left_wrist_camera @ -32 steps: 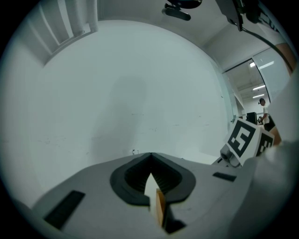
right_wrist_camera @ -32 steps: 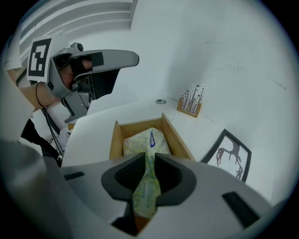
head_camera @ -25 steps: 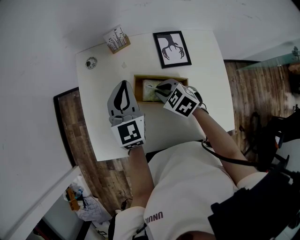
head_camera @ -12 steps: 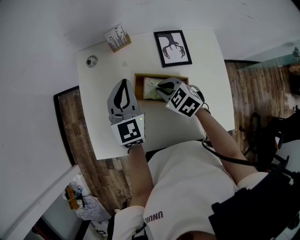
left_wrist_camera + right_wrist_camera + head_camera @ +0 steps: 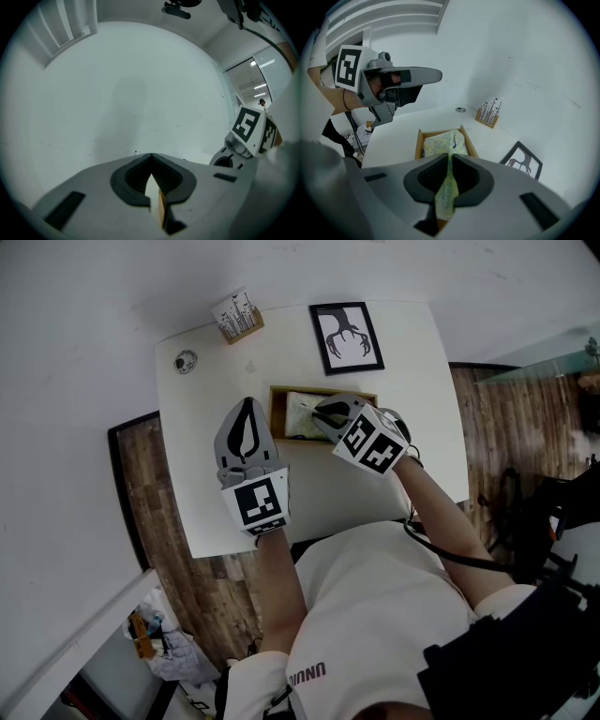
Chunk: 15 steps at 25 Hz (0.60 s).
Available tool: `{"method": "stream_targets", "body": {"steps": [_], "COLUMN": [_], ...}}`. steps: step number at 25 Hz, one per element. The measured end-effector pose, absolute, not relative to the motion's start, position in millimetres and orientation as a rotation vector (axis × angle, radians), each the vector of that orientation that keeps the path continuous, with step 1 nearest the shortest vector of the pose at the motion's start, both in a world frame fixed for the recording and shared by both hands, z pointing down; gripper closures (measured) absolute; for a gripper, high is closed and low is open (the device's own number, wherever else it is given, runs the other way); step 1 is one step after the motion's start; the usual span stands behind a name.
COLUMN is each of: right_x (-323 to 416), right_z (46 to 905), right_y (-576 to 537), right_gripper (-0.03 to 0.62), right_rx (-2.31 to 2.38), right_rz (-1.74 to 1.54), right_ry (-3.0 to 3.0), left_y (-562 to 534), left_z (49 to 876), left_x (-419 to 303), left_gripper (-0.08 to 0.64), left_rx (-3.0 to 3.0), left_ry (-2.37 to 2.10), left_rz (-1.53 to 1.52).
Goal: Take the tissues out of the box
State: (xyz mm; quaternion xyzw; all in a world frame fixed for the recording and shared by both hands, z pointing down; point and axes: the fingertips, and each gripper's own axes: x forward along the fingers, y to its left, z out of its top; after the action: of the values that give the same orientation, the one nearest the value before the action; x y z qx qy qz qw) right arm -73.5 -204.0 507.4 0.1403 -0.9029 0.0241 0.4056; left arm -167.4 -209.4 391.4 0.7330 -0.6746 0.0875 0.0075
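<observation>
A wooden box [image 5: 323, 392] stands mid-table and holds a yellow-green patterned tissue pack [image 5: 302, 415]. My right gripper [image 5: 325, 414] reaches into the box from the right. Its jaws are shut on a fold of the tissue pack [image 5: 447, 187], and the rest of the pack [image 5: 440, 140] still lies in the box [image 5: 419, 143]. My left gripper [image 5: 247, 409] hovers just left of the box, pointing at the wall. In the left gripper view its jaws [image 5: 151, 157] meet at the tips and I see nothing held between them.
Behind the box lie a black-framed picture [image 5: 346, 337], a small wooden block of upright sticks [image 5: 234, 317] and a small round object [image 5: 185, 361]. The white table [image 5: 211, 484] ends at the wall behind; wooden floor shows on both sides.
My right gripper has shifted slightly to the right over the box. The left gripper has hardly moved.
</observation>
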Motion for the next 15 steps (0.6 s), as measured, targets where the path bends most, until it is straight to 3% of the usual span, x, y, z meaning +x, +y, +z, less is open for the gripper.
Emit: {"method": "stream_targets", "body": {"steps": [15], "right_x": [-74.3], "right_z": [473.0], "right_y": [-204.6], "right_gripper": [0.551], "right_rx": [0.376], "right_rz": [0.034], "right_ry": [-2.338], "left_y": [-205.6], "left_z": [381.5], "left_x": [-165.7], "left_gripper": [0.548], "left_rx": [2.289], "left_ry": [-2.135], "left_rz": [0.239]}}
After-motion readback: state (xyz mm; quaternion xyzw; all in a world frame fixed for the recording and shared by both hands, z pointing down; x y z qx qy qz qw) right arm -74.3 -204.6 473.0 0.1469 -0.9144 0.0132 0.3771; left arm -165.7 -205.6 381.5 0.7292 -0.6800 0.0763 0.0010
